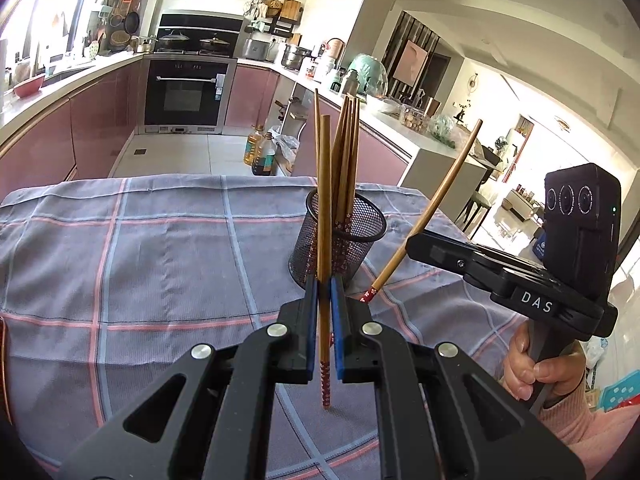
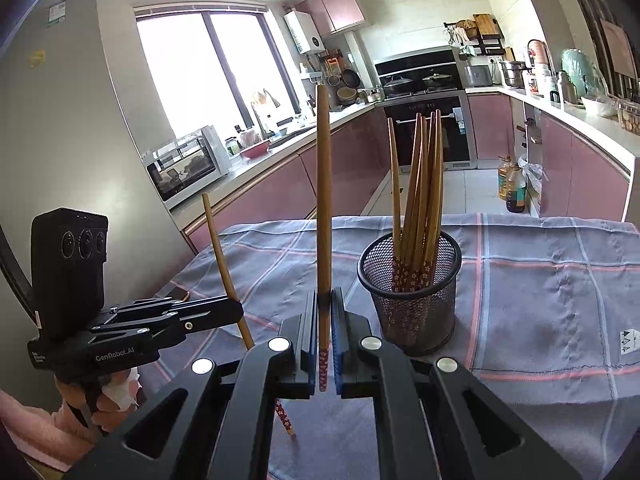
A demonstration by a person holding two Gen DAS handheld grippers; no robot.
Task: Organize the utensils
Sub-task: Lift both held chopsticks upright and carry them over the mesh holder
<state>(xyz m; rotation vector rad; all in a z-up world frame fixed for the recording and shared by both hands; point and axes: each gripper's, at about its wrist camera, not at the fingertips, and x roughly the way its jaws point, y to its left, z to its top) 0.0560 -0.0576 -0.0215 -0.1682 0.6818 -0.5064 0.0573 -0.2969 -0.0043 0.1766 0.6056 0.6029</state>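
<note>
A black mesh cup (image 1: 338, 240) (image 2: 410, 288) stands on the checked tablecloth and holds several brown chopsticks (image 1: 347, 160) (image 2: 420, 188) upright. My left gripper (image 1: 324, 284) is shut on one chopstick (image 1: 325, 208), held near upright in front of the cup, its red patterned end low over the cloth. My right gripper (image 2: 325, 298) is shut on another chopstick (image 2: 324, 184), upright, just left of the cup. In the left wrist view the right gripper (image 1: 412, 246) holds its chopstick (image 1: 432, 204) slanted, right of the cup. In the right wrist view the left gripper (image 2: 238, 312) shows at the left.
The table carries a blue-grey cloth (image 1: 140, 248) (image 2: 540, 280) with pink lines. Kitchen counters, an oven (image 1: 186, 92) and oil bottles (image 1: 262, 154) on the floor lie beyond the table's far edge. A phone (image 2: 178, 294) lies near the left edge.
</note>
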